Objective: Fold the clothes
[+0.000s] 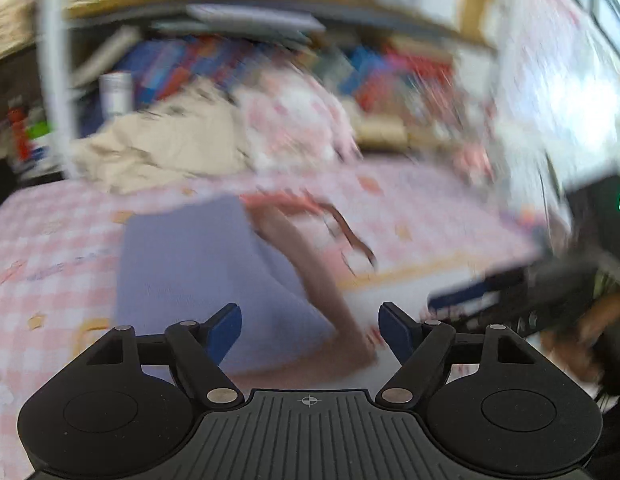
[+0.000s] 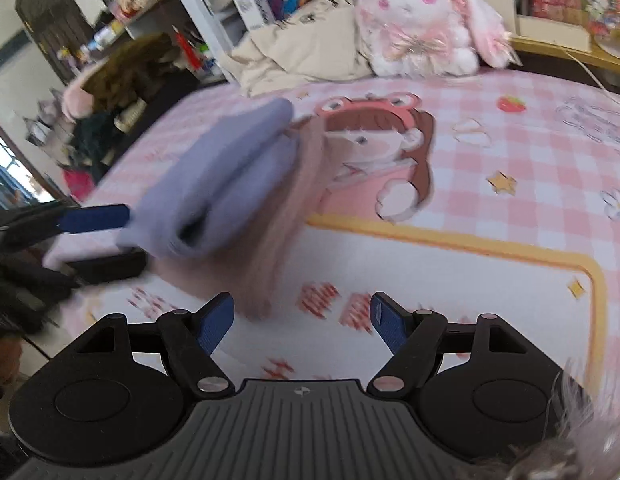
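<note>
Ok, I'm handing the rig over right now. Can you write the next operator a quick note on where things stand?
Left gripper: open, holding nothing, right in front of the lavender garment.
Right gripper: open, holding nothing, over the bed.
The lavender garment lies on the pink checked bedsheet in a folded bundle, layers visible at its near end. A pinkish strip of cloth trails beside it; motion blur hides whether it belongs to the garment.
A beige garment sits crumpled at the far edge by the plush bunny.
Done: lavender piece looks mostly folded.
Left: tidy that bundle if needed, then probably the beige one.
</note>
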